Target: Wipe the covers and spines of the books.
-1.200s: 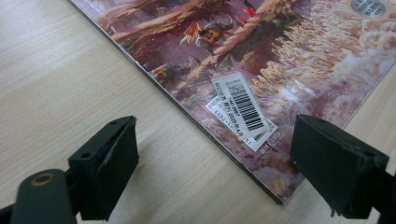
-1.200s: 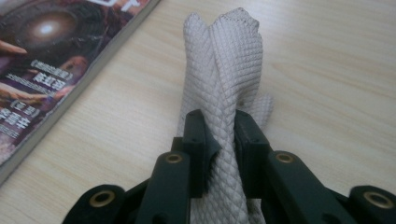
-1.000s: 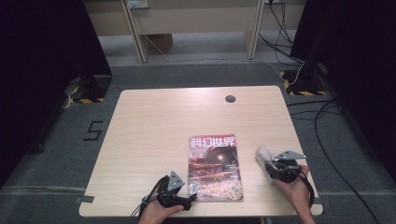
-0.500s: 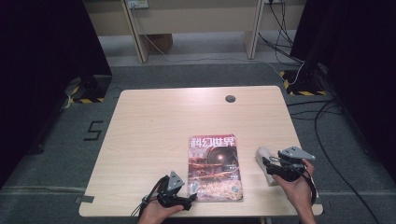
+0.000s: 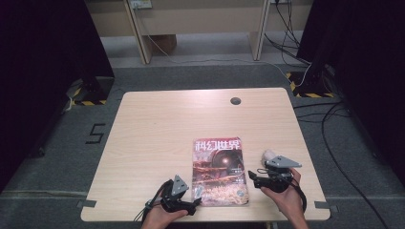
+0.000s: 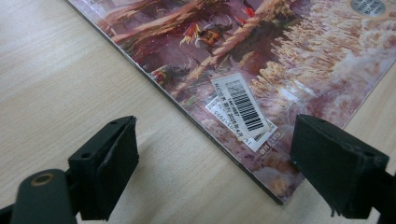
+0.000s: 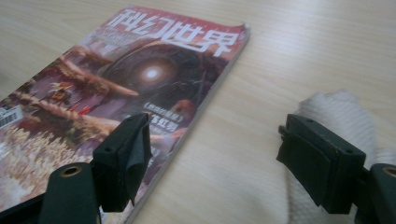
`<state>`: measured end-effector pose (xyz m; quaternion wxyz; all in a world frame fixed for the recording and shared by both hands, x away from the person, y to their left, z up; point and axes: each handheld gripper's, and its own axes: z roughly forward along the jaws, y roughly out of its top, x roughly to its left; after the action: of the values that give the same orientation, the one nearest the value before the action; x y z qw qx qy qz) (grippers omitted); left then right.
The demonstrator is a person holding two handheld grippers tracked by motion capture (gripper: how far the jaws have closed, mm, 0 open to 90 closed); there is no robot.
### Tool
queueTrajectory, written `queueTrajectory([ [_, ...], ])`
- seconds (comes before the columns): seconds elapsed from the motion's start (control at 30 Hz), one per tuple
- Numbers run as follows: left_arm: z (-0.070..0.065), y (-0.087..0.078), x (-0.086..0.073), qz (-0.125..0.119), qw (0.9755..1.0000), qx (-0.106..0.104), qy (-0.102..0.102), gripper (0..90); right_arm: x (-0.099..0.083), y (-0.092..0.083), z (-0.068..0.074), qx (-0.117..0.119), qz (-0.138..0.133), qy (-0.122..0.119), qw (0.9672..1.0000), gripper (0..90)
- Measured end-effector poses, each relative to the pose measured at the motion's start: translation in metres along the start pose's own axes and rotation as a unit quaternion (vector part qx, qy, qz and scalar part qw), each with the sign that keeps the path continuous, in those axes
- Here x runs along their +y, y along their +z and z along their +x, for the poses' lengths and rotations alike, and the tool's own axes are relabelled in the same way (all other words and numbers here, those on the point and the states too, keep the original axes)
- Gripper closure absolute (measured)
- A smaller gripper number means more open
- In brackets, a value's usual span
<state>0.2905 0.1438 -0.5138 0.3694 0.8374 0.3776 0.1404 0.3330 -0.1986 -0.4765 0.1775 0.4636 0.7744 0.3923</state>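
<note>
1. The glossy science-fiction magazine with the red-brown cover (image 5: 218, 171) lies flat and closed on the pale wooden table (image 5: 167, 124), at the table's 6 o'clock edge, title end pointing to 12 o'clock.
2. The left gripper (image 6: 215, 158) sits at the magazine's 7 o'clock corner. Its jaws stand wide apart, one over bare wood, the other by the cover's near edge, with the barcode corner between them and untouched.
3. The step looks like taking the magazine by that corner. To do it well, slide one pad under the spine edge and bring the other onto the cover, then close gently so the pages do not crease.
4. As the jaws now sit side by side, level with the table, the wrist would likely need to roll before any pinch can work.
5. The right gripper (image 5: 253, 179) is at the magazine's 4 o'clock, apart from it. Its jaws have just been opening and now gape fully, with nothing between them.
6. The small white knitted cloth roll (image 5: 268, 154) lies just beside that gripper, at its 12 o'clock, free on the table.
7. Both forearms come in low from 6 o'clock, with the grippers near level, left aiming toward 2 o'clock, right toward 9 o'clock.
</note>
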Motion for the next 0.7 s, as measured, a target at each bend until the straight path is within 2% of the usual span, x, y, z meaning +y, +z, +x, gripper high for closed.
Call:
queueTrajectory([
  [0.1,0.000,0.000,0.000,0.001,1.0000,0.000,0.000,14.4,-0.004,0.006,0.006,0.011,0.010,0.001,0.9999,24.4],
  [0.17,0.000,0.000,0.000,0.001,1.0000,0.000,-0.001,14.4,-0.006,0.011,0.009,0.018,0.017,-0.009,0.9996,24.6],
  [0.33,0.000,0.000,0.000,0.000,1.0000,-0.001,-0.001,14.4,-0.012,0.019,0.017,0.039,0.034,-0.014,0.9986,25.2],
  [0.7,0.000,0.000,0.000,0.001,1.0000,0.000,-0.001,14.4,-0.018,0.030,0.034,0.062,0.067,-0.036,0.9951,26.0],
])
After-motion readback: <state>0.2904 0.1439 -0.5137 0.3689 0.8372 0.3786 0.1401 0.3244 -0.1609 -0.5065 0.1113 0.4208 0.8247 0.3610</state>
